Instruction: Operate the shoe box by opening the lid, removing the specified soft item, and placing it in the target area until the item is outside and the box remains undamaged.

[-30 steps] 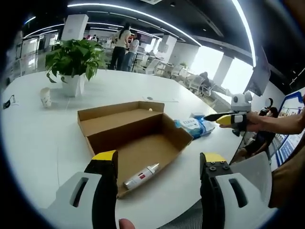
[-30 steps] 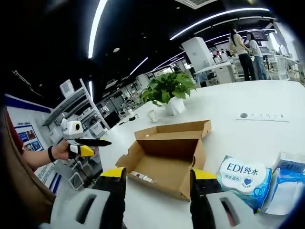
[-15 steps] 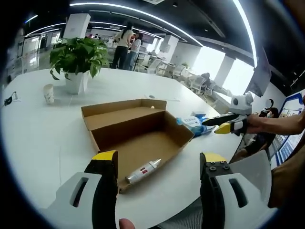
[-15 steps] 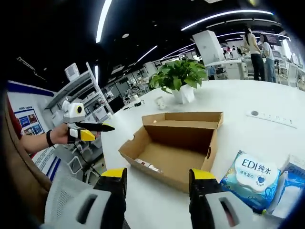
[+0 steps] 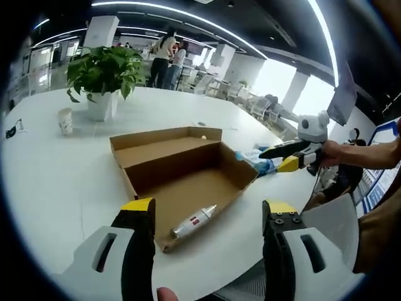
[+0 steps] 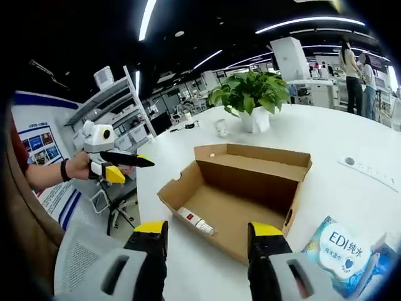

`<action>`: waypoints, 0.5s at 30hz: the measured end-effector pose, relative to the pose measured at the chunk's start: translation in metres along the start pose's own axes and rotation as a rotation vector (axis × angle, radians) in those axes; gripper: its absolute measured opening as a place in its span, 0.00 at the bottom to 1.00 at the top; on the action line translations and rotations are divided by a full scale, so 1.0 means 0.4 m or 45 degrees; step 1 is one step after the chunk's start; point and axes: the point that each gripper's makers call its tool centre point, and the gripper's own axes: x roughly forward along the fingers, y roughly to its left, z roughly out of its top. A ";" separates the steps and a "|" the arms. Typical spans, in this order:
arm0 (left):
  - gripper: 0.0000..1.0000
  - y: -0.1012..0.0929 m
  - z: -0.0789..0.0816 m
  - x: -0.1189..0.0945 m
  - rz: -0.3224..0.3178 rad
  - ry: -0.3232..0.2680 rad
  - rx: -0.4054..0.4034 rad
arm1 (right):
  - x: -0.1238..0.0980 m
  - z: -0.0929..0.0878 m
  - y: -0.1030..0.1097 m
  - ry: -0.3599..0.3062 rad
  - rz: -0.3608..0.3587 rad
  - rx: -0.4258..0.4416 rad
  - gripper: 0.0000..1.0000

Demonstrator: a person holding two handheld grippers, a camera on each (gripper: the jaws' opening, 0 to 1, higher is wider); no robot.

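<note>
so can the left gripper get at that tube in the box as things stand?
Probably yes. The box lies open, its lid folded back, and the tube lies bare on the floor near the low front wall. The left gripper is open, nothing between them.

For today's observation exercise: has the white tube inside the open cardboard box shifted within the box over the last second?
No. The white tube still lies on the floor of the cardboard box, by the same near wall; only the cameras have moved.
</note>
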 end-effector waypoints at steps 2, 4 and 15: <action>0.69 0.012 0.015 0.012 0.000 0.011 0.027 | 0.002 0.007 0.005 -0.008 0.004 0.003 0.49; 0.69 0.022 0.025 0.031 -0.001 0.045 0.082 | 0.002 0.015 0.012 -0.015 0.013 0.000 0.49; 0.68 0.046 0.044 0.167 -0.094 0.300 0.421 | -0.019 0.023 0.025 -0.021 0.005 -0.015 0.49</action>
